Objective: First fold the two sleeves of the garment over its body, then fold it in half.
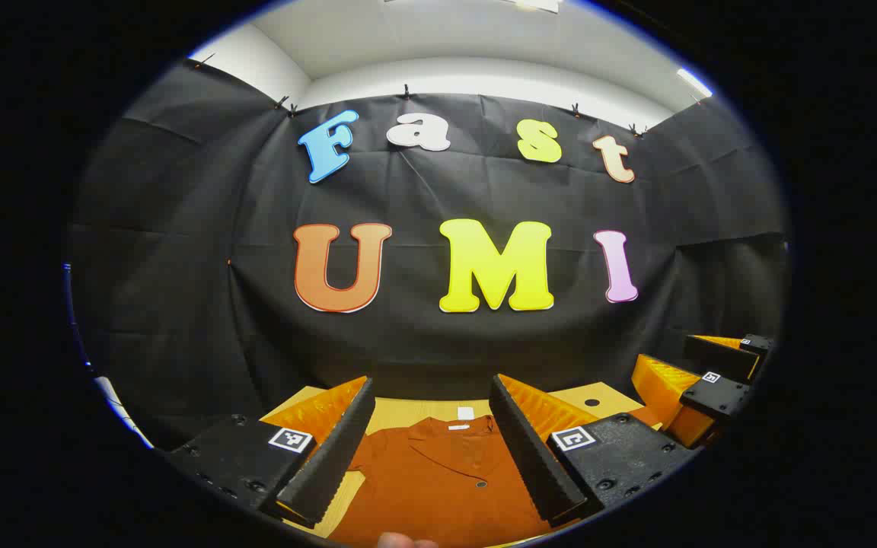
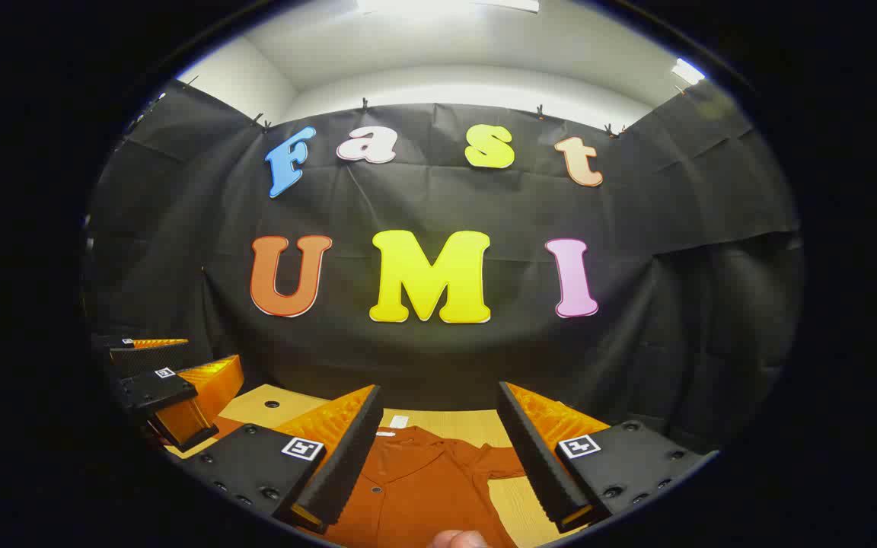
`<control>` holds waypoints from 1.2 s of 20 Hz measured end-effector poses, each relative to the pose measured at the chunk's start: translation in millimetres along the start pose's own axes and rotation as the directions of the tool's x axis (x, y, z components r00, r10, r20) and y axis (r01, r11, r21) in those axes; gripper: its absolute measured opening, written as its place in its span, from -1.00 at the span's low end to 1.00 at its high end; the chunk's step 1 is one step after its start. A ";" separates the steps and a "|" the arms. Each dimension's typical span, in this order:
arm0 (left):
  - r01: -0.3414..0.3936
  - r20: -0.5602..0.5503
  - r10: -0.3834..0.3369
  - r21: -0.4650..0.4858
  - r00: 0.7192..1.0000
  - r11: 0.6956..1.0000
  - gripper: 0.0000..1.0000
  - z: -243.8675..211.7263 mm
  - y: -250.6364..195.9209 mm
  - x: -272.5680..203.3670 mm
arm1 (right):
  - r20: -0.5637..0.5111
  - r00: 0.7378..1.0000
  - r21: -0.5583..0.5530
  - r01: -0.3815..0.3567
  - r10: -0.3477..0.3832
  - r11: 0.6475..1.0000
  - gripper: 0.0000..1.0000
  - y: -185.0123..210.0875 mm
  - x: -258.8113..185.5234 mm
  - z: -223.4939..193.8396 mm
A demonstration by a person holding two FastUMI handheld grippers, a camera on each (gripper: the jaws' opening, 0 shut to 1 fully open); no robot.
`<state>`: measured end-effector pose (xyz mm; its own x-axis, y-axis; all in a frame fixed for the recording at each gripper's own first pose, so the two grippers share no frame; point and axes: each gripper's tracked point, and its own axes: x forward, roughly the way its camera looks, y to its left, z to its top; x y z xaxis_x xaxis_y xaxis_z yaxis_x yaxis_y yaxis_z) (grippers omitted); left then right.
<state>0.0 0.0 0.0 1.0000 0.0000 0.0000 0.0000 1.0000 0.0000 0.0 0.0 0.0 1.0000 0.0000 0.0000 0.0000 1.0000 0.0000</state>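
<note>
**Both claws open above the shirt**

Your left claw [image 1: 432, 449] hangs with fingers spread wide, and so does your right claw [image 2: 432, 457]. The shirt [image 1: 438, 487] lies flat on the worktop [image 1: 408, 415] beneath them, collar toward the booth wall.

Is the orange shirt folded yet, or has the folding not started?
Not started, as far as the views reach. The rust-orange collared shirt lies flat on the light wooden table, one short sleeve spread out sideways. The left gripper and right gripper hover open, holding nothing. Both sleeve folds and the half fold remain.
</note>
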 end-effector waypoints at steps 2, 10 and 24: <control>0.000 -0.001 0.000 0.000 1.000 1.000 0.96 0.6 -1.3 3.3 | 0.001 1.000 -0.004 0.009 -0.009 1.000 0.92 -2.7 3.1 0.7; 0.009 -0.007 -0.009 0.000 1.000 1.000 0.96 -2.6 -3.6 13.7 | -0.007 1.000 -0.007 0.028 -0.028 1.000 0.92 -10.4 10.5 -3.0; 0.002 -0.013 -0.002 0.001 1.000 1.000 0.96 -6.8 -1.6 17.8 | -0.020 0.999 -0.011 0.040 -0.040 0.999 0.92 -13.7 17.9 -9.1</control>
<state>17.8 -1.6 -6.8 0.9999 -0.0015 -0.0127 0.0015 1.0000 0.0014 17.9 -13.7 -9.1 0.9990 -0.0403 -0.0196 0.0401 0.9991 -0.0112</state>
